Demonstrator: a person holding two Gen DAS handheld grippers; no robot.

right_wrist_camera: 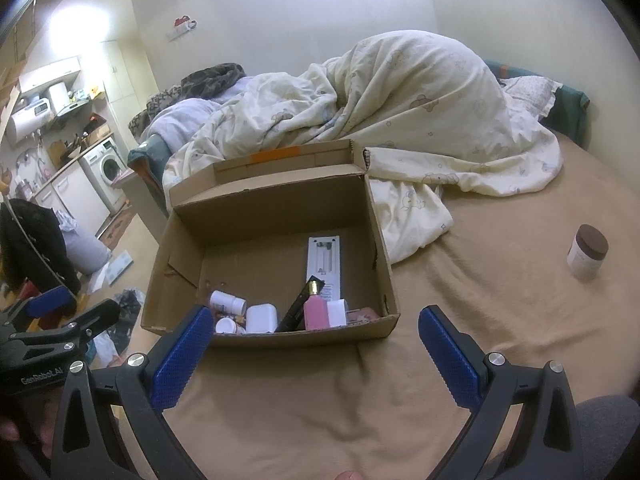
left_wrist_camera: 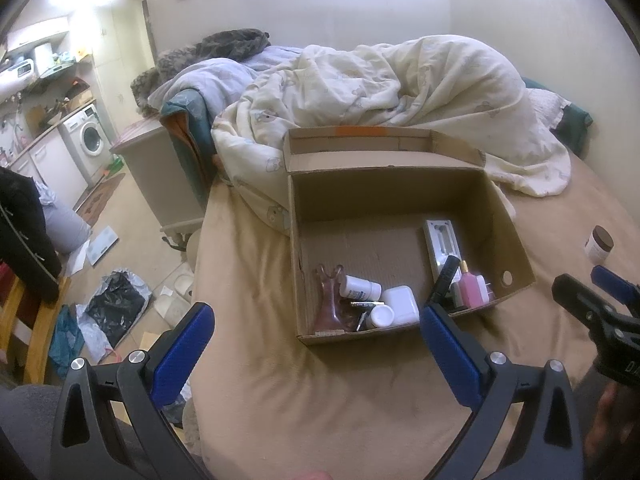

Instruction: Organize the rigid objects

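Both ribbed blue tools, left (left_wrist_camera: 316, 336) and right (right_wrist_camera: 316, 338), gape empty; cardboard box (left_wrist_camera: 516, 248) beyond.

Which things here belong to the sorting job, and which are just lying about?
Job: cardboard box, brown-lidded jar still out on the bed, pink bottle, white pill bottle.
Lying about: duvet, washing machine, floor bags.

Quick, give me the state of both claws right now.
Left claw: open, holding nothing.
Right claw: open, holding nothing.
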